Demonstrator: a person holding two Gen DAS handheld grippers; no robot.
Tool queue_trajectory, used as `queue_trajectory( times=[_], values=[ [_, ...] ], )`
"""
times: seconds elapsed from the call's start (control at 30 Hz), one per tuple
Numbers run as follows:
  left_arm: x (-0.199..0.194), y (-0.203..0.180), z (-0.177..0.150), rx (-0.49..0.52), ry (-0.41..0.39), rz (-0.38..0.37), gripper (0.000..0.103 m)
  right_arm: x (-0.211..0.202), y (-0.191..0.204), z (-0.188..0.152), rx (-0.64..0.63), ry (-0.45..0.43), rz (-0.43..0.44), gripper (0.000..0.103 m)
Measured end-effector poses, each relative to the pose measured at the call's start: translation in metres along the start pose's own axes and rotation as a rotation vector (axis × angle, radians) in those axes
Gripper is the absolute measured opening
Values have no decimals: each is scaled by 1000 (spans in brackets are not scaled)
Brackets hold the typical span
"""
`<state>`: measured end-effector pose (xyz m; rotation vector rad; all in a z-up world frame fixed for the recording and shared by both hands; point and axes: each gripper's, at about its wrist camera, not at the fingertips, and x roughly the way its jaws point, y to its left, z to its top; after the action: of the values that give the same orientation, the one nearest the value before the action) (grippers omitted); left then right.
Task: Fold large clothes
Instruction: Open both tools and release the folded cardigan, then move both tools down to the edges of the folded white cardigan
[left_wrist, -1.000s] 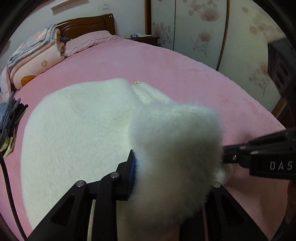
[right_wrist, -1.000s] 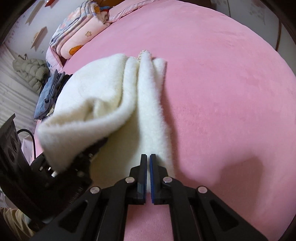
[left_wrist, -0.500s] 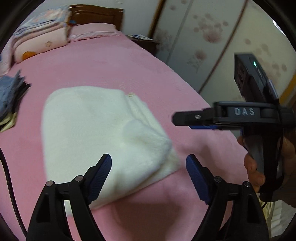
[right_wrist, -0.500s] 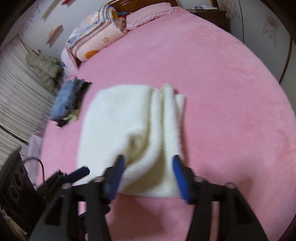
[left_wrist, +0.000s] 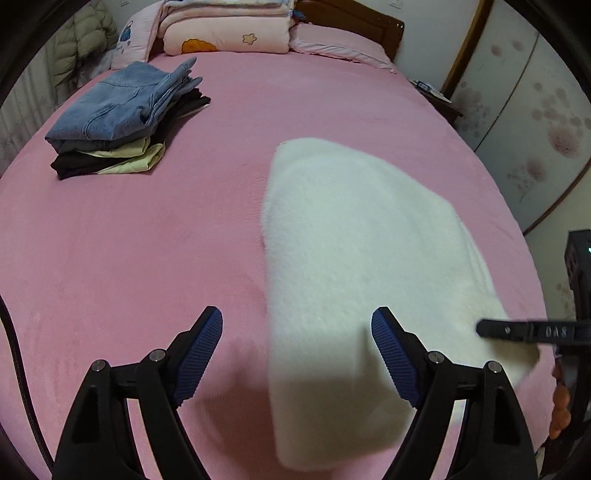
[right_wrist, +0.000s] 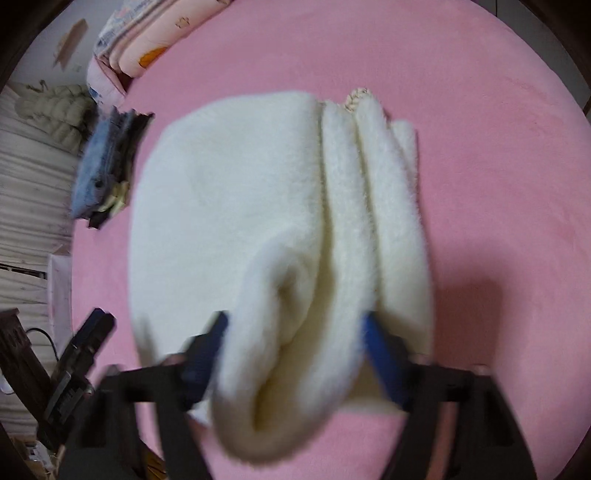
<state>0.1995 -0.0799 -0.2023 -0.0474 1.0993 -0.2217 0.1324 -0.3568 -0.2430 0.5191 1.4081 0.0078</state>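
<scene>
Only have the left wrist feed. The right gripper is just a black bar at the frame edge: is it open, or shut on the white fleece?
Observer: Open. In the right wrist view the right gripper has its blue pads wide apart, one on each side of the near end of the white fleece garment. The frame is blurred, but there is no clamp.
Operator: Is the fold tidy on its right side?
Observer: Layered, not flat. Three soft ridges run side by side along that edge.
Operator: Anything sticking out?
Observer: A beige knitted trim peeks out at the far end of the ridges.
</scene>
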Motion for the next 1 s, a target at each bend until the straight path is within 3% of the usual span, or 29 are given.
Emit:
queue_trajectory(
  times=[0.1, 0.17, 0.27, 0.33, 0.4, 0.57, 0.7, 0.9, 1.0],
  values=[
    [20, -2, 5, 10, 45, 2, 82, -3, 5, -6, -99, -25, 17, 25],
    [21, 0, 5, 15, 39, -15, 82, -14, 7, -12, -143, -70, 19, 21],
    [16, -14, 7, 55, 11, -46, 82, -48, 5, -28, -164, -203, 39, 7],
    [17, -26, 3, 85, 2, -71, 82, -60, -2, -43, -162, -264, 25, 7],
    [24, -39, -6, 121, 28, -92, 82, -51, -14, -53, -148, -271, -14, 7],
    [25, -68, -21, 232, -24, -1, 93, -31, -27, -66, -95, -280, -49, 7],
    [22, -74, -26, 251, -44, 1, 94, -34, -22, -78, -118, -320, -115, 6],
    [35, -89, -41, 363, -77, 81, 102, 0, -28, -74, -50, -264, -132, 7],
    [38, -86, -37, 344, -68, 83, 103, 7, -28, -70, -27, -254, -134, 9]
  ],
)
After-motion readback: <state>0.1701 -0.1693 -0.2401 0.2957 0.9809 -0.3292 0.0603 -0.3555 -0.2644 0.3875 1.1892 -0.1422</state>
